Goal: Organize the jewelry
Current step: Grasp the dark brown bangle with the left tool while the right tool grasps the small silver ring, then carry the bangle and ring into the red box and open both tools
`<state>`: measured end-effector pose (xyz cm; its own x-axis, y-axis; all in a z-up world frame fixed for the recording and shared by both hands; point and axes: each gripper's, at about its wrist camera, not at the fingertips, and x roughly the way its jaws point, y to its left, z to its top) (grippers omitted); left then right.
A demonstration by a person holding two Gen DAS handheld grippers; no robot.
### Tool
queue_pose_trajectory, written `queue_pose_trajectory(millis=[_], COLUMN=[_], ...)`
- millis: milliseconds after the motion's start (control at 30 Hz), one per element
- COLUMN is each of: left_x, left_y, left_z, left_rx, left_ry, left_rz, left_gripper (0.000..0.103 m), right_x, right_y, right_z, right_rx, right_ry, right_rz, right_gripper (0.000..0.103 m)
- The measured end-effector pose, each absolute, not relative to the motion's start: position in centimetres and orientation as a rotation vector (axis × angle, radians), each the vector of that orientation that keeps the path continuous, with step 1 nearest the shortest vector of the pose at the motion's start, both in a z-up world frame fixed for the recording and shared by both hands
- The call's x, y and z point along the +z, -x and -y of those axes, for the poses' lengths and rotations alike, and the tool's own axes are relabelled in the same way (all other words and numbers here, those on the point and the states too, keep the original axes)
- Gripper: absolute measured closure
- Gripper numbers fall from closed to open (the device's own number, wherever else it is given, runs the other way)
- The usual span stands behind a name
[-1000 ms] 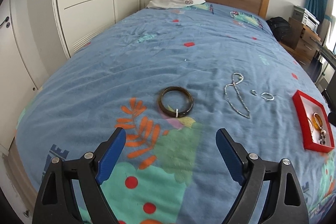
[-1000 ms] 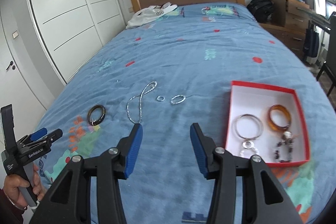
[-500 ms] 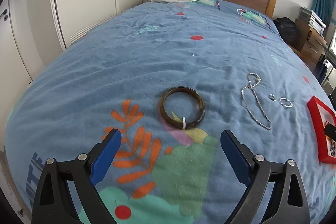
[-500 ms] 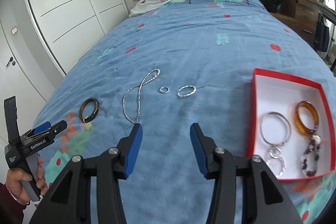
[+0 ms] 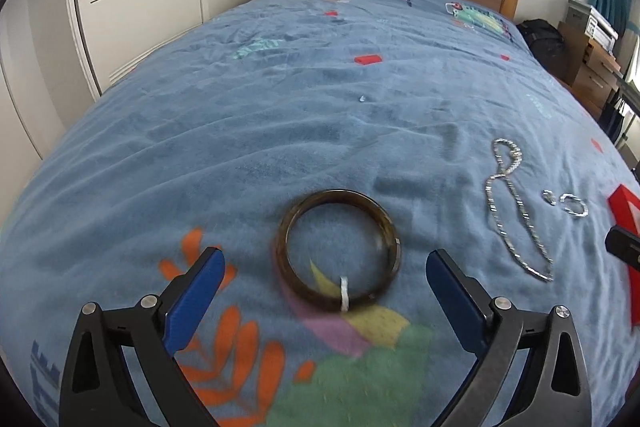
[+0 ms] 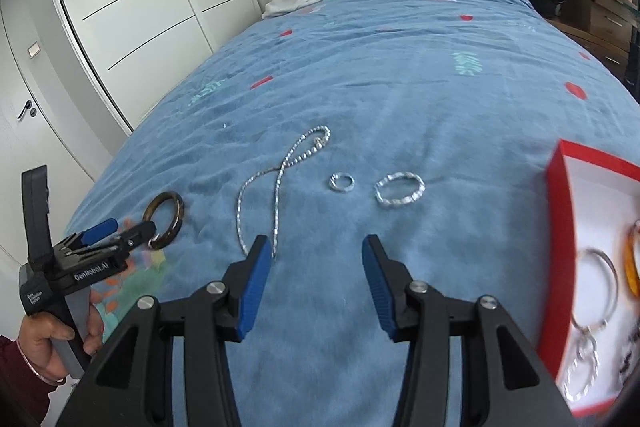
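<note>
While the dark bangle (image 5: 338, 251) lies flat, left gripper (image 5: 325, 277) just spread wide, empty, right gripper (image 6: 316, 265) part-open, empty

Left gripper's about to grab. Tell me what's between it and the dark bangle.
Nothing visible. The dark bangle lies flat on the blue bedspread, just ahead of the left gripper, whose jaws, just opened wider, stand apart with bare cloth between.
</note>
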<state>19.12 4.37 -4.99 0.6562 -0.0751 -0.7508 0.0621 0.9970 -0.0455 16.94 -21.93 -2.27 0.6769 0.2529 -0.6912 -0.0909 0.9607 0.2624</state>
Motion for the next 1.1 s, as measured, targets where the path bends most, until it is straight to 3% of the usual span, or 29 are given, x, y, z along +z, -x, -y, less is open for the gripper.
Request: queue_pose_trajectory(millis=[533, 700, 767, 933, 1100], left_x=[-8.0, -8.2, -8.2, -8.0, -7.7], left_y=[-21.1, -21.1, -21.1, -21.0, -20.9], left_z=[-3.9, -3.8, -3.7, -3.6, -3.7], left_rx=[-0.091, -0.091, -0.095, -0.113, -0.12], left_ry=[0.01, 0.001, -0.001, -0.003, 0.003], left_rz=[-0.887, -0.879, -0.876, -0.865, -0.859], left_gripper=[0.004, 0.004, 0.006, 0.027, 0.027], right_x=[-5.4, -6.4, -6.6, -6.4, -5.8], right_y=[-24.8, -25.0, -25.0, -24.8, -24.5], right_z=[22.2, 22.2, 22.2, 21.9, 21.8], right_rx=[0.211, 0.204, 0.204, 0.198, 0.197], right_ry=[-0.21, -0.209, -0.21, -0.182, -0.178], right_rz=[-0.839, -0.857, -0.86, -0.854, -0.837], right_gripper=[0.06, 0.081, 0.083, 0.083, 0.083])
